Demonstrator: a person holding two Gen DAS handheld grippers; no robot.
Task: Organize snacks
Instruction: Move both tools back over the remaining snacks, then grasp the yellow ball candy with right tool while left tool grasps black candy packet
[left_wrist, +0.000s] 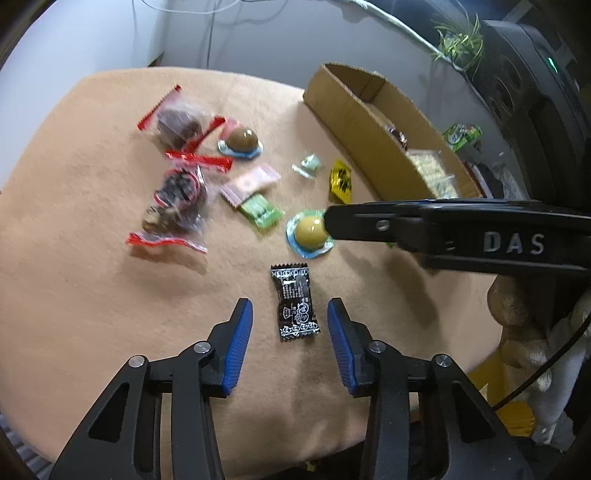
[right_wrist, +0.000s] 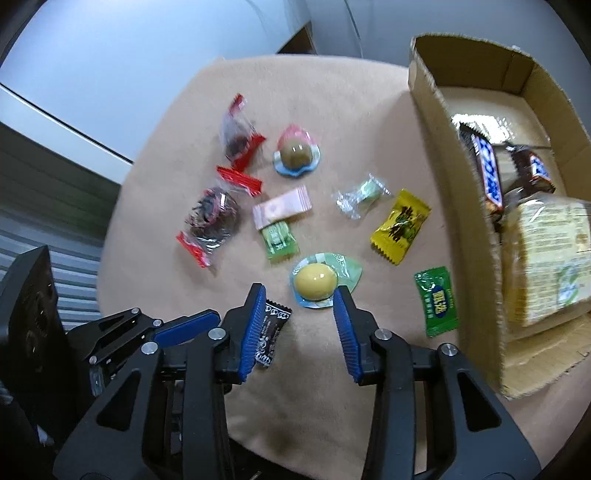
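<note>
A small black-wrapped candy lies on the tan cloth between the blue pads of my left gripper, which is open and clear of the wrapper on both sides. My right gripper is open too, its fingertips on either side of the near rim of a yellow jelly cup without pressing on it. In the left wrist view the right gripper reaches in from the right to that cup. The right wrist view shows a blue pad of the left gripper at lower left.
A cardboard box at the right holds chocolate bars and a cracker pack. Loose on the cloth: a green sachet, a yellow packet, a brown jelly cup, pink and green candies, red-edged bags.
</note>
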